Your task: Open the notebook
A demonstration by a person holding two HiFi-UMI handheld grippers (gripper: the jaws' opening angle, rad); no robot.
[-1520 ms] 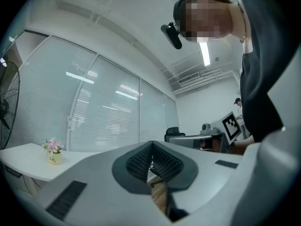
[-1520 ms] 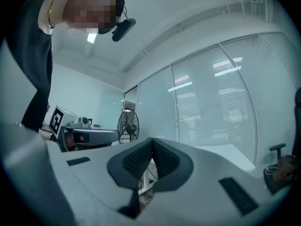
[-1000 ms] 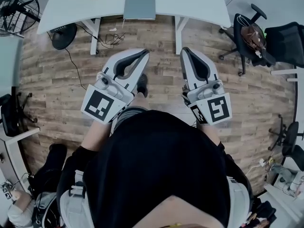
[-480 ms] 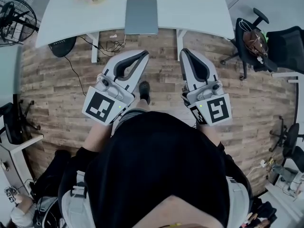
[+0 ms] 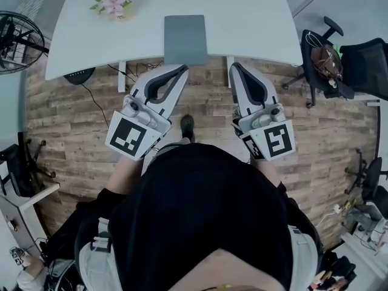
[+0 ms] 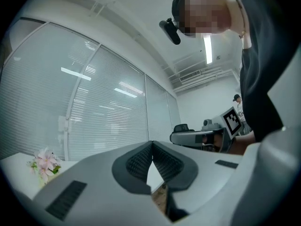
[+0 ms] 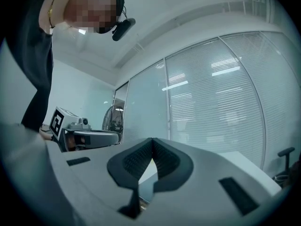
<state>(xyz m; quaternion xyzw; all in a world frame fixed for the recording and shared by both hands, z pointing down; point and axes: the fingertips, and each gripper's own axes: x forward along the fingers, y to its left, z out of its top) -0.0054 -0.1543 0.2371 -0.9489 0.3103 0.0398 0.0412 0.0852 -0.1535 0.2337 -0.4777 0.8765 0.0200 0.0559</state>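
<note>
A closed grey notebook (image 5: 185, 39) lies flat at the near edge of the white table (image 5: 242, 17) in the head view. Both grippers are held out level over the wooden floor, short of the table. The tips of my left gripper (image 5: 185, 70) point toward the notebook's near edge, and its pads meet with nothing between them (image 6: 153, 142). My right gripper (image 5: 235, 65) is beside it to the right, also shut and empty (image 7: 153, 139). Neither touches the notebook.
A small bunch of pink flowers (image 5: 114, 2) stands on the table's left part. A floor fan (image 5: 18, 41) is at the far left. An office chair with a bag (image 5: 327, 53) stands at the right. Cables and a black base (image 5: 80, 76) lie under the table.
The table and notebook have come nearer in the head view, and the flowers have come fully into sight. Both grippers advanced together and stayed shut.
</note>
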